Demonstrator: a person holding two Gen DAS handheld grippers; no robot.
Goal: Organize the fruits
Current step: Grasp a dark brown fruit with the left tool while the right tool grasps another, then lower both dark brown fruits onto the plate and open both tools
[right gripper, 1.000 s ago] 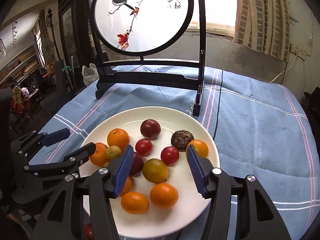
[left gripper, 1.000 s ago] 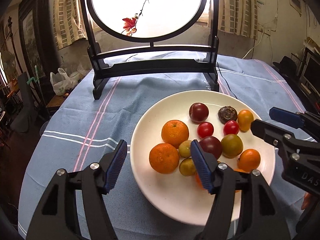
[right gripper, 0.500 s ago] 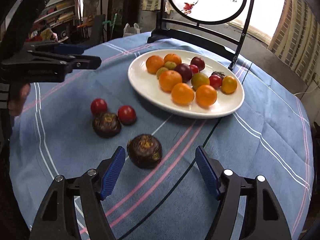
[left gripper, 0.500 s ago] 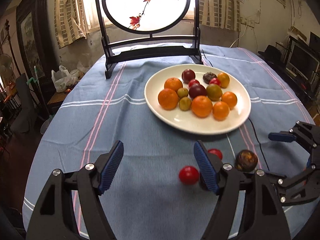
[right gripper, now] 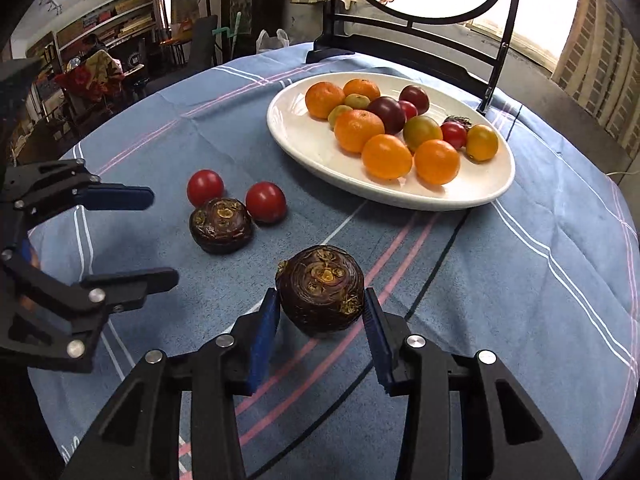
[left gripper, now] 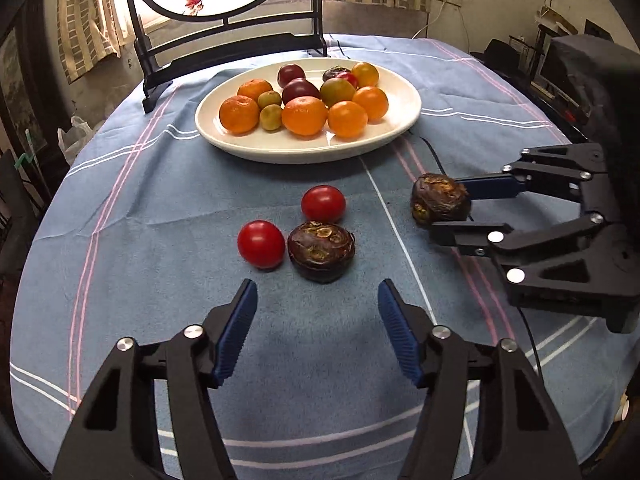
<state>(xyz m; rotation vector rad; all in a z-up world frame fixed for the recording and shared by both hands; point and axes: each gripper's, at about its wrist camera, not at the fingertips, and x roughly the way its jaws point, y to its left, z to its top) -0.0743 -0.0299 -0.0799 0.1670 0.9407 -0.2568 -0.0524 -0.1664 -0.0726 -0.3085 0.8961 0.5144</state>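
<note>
A white plate at the back holds several oranges, tomatoes and plums. On the blue cloth in front of it lie two red tomatoes and a dark brown fruit. My left gripper sits just short of that fruit, its jaws closing with nothing between them. Further right, my right gripper is closing on a second dark brown fruit, and both pads touch its sides.
A black stand with a round painted screen rises behind the plate. A thin black cable runs across the striped cloth right of the plate. The round table's edge drops off at left and right, with room clutter beyond.
Both grippers drew back from over the plate and sank toward the near cloth. The right jaws narrowed onto the dark fruit. The left jaws narrowed and now sit nearer the tomatoes.
</note>
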